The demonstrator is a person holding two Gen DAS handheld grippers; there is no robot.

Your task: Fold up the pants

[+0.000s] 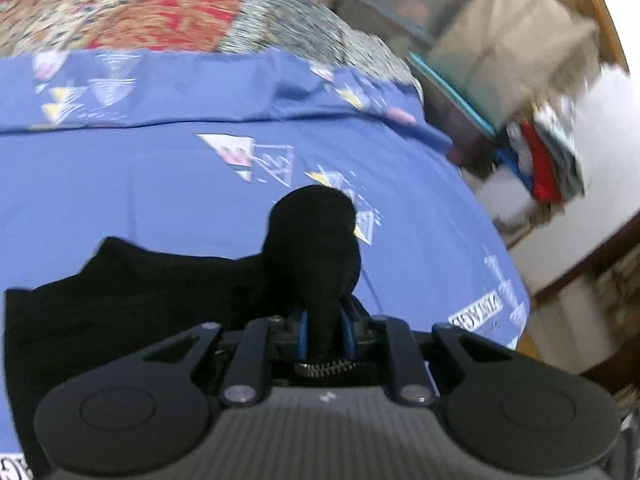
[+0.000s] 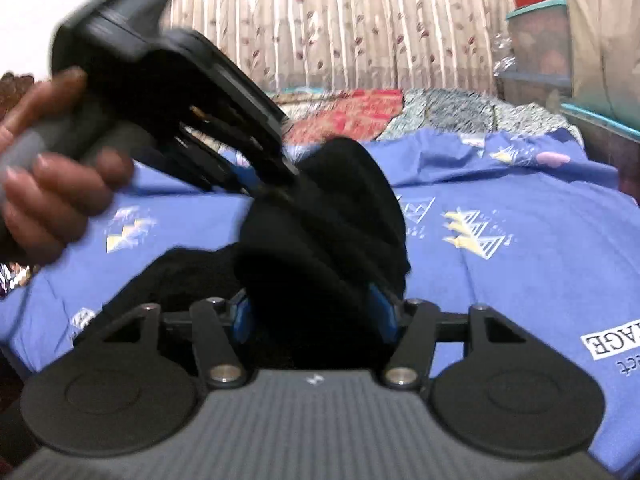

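Note:
The black pants (image 1: 132, 300) lie bunched on the blue printed bedsheet (image 1: 160, 188). My left gripper (image 1: 325, 332) is shut on a bunch of the black fabric that stands up between its blue pads. In the right wrist view my right gripper (image 2: 316, 312) is shut on a thick fold of the pants (image 2: 328, 224), lifted above the sheet (image 2: 500, 280). The left gripper (image 2: 276, 184), held in a hand, grips the same bunch from the upper left, close to my right gripper.
A patchwork quilt (image 1: 140, 12) lies at the far side of the bed. Plastic storage bins (image 2: 540, 48) and a cardboard box (image 1: 512, 40) stand at the right, with clothes piled below. A curtain (image 2: 340, 20) hangs behind the bed.

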